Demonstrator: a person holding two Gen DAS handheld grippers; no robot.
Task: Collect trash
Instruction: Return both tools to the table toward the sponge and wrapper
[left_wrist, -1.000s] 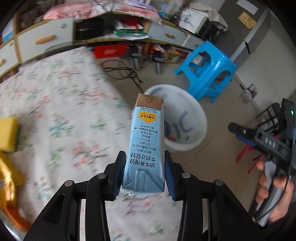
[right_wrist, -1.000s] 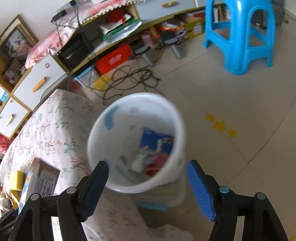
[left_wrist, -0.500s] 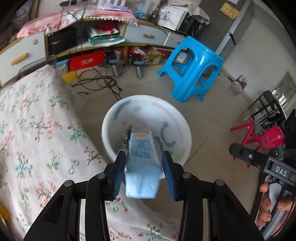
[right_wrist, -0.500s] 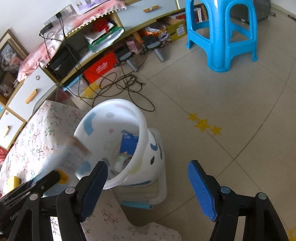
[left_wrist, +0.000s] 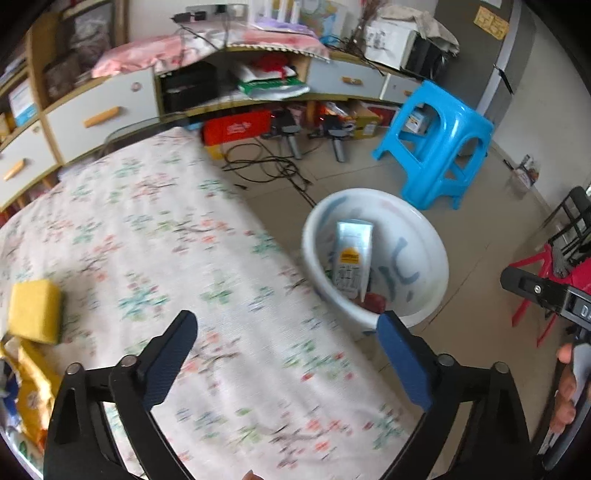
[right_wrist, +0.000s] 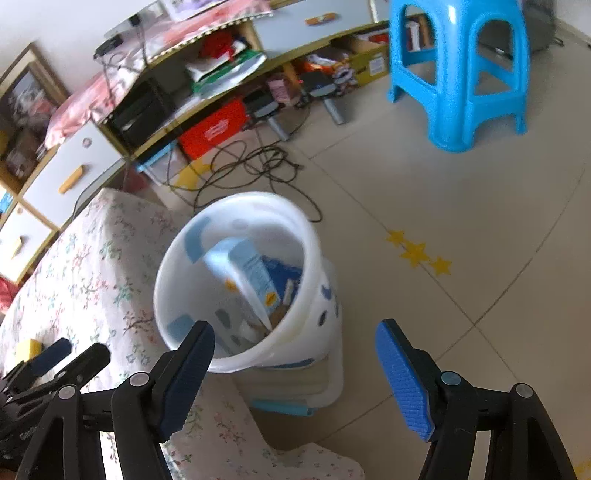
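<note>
A light-blue milk carton (left_wrist: 351, 264) lies inside the white trash bin (left_wrist: 432, 254) on the floor beside the table; it also shows in the right wrist view (right_wrist: 245, 273) in the bin (right_wrist: 317, 254). My left gripper (left_wrist: 286, 356) is open and empty above the floral tablecloth (left_wrist: 147, 229). My right gripper (right_wrist: 295, 363) is open and empty, above the bin's near rim. A yellow sponge (left_wrist: 35, 310) and yellow wrappers (left_wrist: 33, 391) lie at the table's left.
A blue plastic stool (left_wrist: 439, 144) stands on the tiled floor beyond the bin. Black cables (right_wrist: 243, 173) lie on the floor by a cluttered low cabinet (left_wrist: 110, 107). A red rack (left_wrist: 546, 295) stands at the right.
My left gripper opened and dropped the milk carton into the bin, then swung back over the table. My right gripper stayed open near the bin.
</note>
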